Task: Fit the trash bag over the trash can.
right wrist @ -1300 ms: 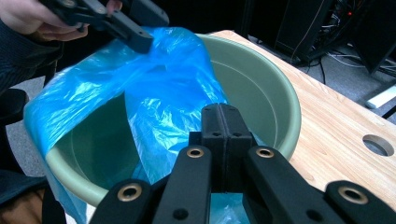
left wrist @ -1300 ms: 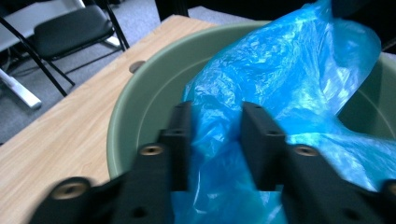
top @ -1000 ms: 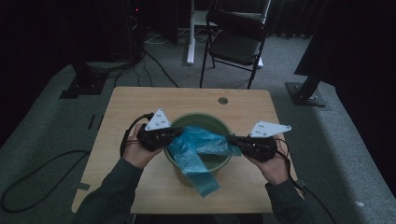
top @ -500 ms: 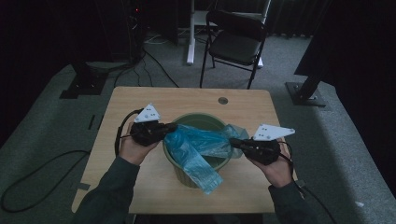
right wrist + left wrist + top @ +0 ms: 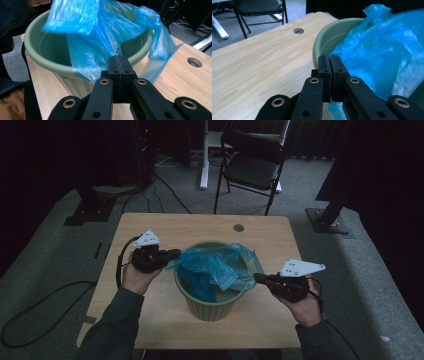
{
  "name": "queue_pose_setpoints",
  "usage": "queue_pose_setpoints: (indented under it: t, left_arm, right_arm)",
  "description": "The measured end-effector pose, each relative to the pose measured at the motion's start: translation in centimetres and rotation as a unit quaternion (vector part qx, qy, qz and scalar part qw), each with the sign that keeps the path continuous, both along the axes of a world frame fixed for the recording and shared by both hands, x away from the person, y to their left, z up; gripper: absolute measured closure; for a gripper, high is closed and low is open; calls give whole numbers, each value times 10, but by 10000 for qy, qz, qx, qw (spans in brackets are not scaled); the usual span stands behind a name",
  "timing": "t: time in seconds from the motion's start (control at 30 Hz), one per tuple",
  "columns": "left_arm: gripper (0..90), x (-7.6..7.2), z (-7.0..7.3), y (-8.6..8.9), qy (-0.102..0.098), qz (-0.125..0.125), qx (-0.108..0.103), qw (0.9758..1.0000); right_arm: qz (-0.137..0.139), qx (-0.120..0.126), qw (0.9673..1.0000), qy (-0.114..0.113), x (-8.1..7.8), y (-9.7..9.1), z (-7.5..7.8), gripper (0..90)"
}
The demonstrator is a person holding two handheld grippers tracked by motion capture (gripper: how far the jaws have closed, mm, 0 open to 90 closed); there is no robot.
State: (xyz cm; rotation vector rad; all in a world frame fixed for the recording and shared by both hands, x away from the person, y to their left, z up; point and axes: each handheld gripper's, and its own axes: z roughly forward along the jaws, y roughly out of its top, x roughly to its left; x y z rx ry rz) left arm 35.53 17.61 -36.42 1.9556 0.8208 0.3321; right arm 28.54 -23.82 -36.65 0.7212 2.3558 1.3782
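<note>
A pale green bin [image 5: 212,305] stands mid-table, with a blue plastic bag [image 5: 215,267] spread over its mouth. My left gripper [image 5: 172,254] is shut on the bag's left edge, just outside the bin's rim. In the left gripper view the closed jaws of the left gripper [image 5: 329,60] pinch blue film [image 5: 382,55] beside the bin [image 5: 329,40]. On the right side my right gripper [image 5: 257,278] is shut on the bag's other edge. The right gripper [image 5: 117,60] pinches a gathered point of the bag [image 5: 100,32] in front of the bin [image 5: 47,60].
The wooden table [image 5: 165,227] has a round cable hole [image 5: 238,227] at its far side. A black folding chair [image 5: 252,167] stands beyond the table. Cables lie on the grey carpet to the left, and a stand base [image 5: 327,217] sits at the right.
Both hands have pulled apart, the left one away from the bin's left side and the right one lower and to the right. The bag now stretches wider across the bin's mouth.
</note>
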Motion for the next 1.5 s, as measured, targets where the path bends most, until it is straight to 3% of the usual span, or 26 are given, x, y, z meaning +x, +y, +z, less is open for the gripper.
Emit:
queue_pose_setpoints:
  t: [0.3, 0.63, 0.83, 1.13, 1.37, 1.5]
  left_arm:
    - [887, 8, -6, 7, 152, 118, -210, 9996]
    - [888, 3, -2, 11, 32, 210, -359, 9991]
    - [887, 6, -11, 11, 189, 234, -284, 9991]
    - [886, 5, -22, 10, 363, 130, -376, 9985]
    - [880, 6, -29, 13, 517, 91, -602, 9968]
    - [864, 6, -29, 14, 497, 102, -608, 9969]
  right_arm:
    - [-87, 51, 9999, 60, -4, -14, -6, 900]
    - [-63, 163, 9998, 9, -10, -21, 1, 900]
    - [91, 7, 9998, 148, -6, -8, -8, 900]
    - [301, -126, 9988, 367, -2, 6, -21, 900]
    - [322, -71, 9985, 433, 0, 7, -22, 900]
    - [254, -60, 9990, 374, 0, 4, -18, 816]
